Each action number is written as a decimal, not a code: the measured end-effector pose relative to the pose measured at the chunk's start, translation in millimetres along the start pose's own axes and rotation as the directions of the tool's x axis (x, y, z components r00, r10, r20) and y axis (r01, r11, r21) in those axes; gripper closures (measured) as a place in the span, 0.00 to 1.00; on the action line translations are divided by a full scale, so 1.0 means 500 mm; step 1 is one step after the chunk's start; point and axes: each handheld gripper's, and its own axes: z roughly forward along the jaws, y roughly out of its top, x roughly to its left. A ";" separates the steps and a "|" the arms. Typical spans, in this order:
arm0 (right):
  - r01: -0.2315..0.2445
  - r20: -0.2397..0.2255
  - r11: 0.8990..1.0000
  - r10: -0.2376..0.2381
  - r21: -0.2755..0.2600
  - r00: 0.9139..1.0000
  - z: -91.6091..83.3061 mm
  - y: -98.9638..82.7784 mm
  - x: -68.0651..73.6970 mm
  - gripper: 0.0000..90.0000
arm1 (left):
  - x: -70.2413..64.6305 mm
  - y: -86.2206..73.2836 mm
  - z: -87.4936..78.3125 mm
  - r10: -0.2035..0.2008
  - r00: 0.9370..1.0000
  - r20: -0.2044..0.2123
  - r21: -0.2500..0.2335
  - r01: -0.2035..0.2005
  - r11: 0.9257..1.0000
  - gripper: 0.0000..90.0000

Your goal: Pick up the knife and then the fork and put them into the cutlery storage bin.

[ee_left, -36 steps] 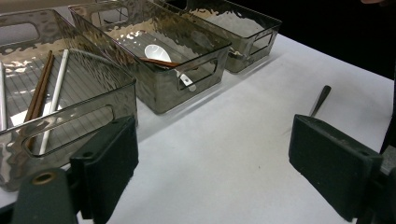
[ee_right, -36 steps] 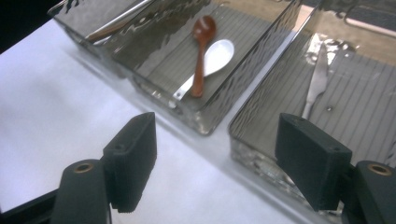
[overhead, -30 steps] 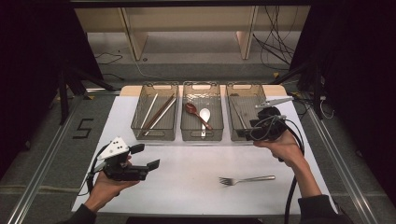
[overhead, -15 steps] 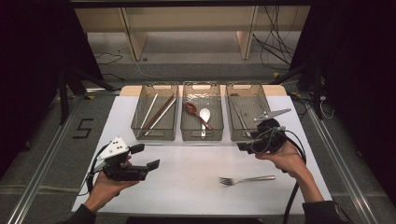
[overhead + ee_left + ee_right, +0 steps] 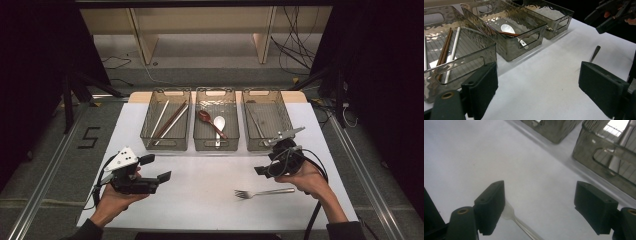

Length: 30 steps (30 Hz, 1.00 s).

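Right gripper [image 5: 265, 168]: fingers spread wide, holding nothing, low over the white desk [image 5: 200, 200] just in front of the right-hand bin [image 5: 285, 137].
Fork [image 5: 265, 192]: lies flat on the desk, apart from the right fingers. In the right gripper view its tines [image 5: 507, 212] sit just beside and partly behind one pad, and the handle runs out below, between the two pads.
Fork in the left gripper view: only the handle end [image 5: 594, 53] is clear, just beyond one finger pad [image 5: 602, 91].
Left gripper [image 5: 156, 168]: fingers apart, empty, held above the near-left part of the desk, pointing across towards the fork.
Left bin [image 5: 150, 135]: just ahead of the left fingers; holds chopsticks [image 5: 169, 120], pale and brown, lying lengthwise.
Middle bin [image 5: 216, 145]: holds a brown spoon [image 5: 207, 120] and a white spoon [image 5: 219, 125], crossing each other.
Right-hand bin: one thin utensil [image 5: 256, 121] lies inside; its kind is too small to tell.
Hands: each wraps the rear of its gripper, well back from the fingers.
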 end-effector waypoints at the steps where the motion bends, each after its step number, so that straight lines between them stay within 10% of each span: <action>1: 0.012 -0.005 1.000 -0.012 0.006 1.000 0.002 -0.003 0.001 0.28 | 0.000 0.000 0.000 0.000 1.000 0.000 -0.001 0.000 1.000 0.17; 17: 0.072 -0.026 0.988 -0.069 0.140 0.997 0.037 -0.043 0.022 0.28 | -0.001 0.000 0.000 0.003 1.000 0.000 0.000 -0.003 1.000 0.17; 30: 0.102 0.001 0.957 -0.107 0.272 0.994 0.066 -0.079 0.022 0.42 | -0.002 0.000 0.001 0.003 1.000 0.000 0.000 -0.003 1.000 0.17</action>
